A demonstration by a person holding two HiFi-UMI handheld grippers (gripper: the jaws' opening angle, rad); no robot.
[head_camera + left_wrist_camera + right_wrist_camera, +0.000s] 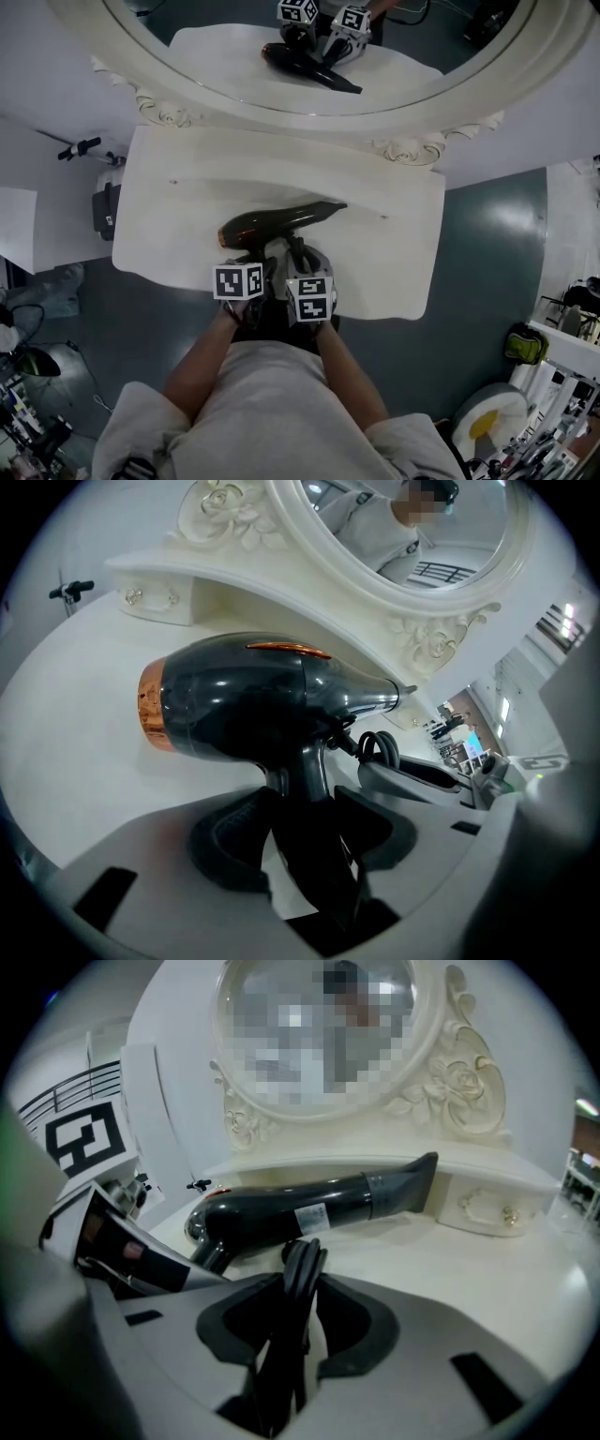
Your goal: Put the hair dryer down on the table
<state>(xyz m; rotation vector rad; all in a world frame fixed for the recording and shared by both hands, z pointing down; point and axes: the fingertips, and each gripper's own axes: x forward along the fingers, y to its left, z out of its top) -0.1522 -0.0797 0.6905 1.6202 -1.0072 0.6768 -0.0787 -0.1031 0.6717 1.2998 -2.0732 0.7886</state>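
A dark grey hair dryer [277, 222] with a copper rear end lies along the white vanity table [394, 272], nozzle to the right and handle toward me. I cannot tell whether it rests on the top or hangs just over it. My left gripper [255, 258] is shut on the handle [314, 780], which runs down between its pads [305, 827]. Beside it, my right gripper [298, 253] is shut on the looped black cord [302, 1265], which stands between its jaws [298, 1321]. The dryer body [291, 1211] sits just beyond that cord.
An ornate oval mirror [309, 56] rises behind the dryer on a raised shelf with small drawers [483, 1206]. The table's front edge is right at my grippers. Grey floor and assorted equipment [525, 412] lie to the right.
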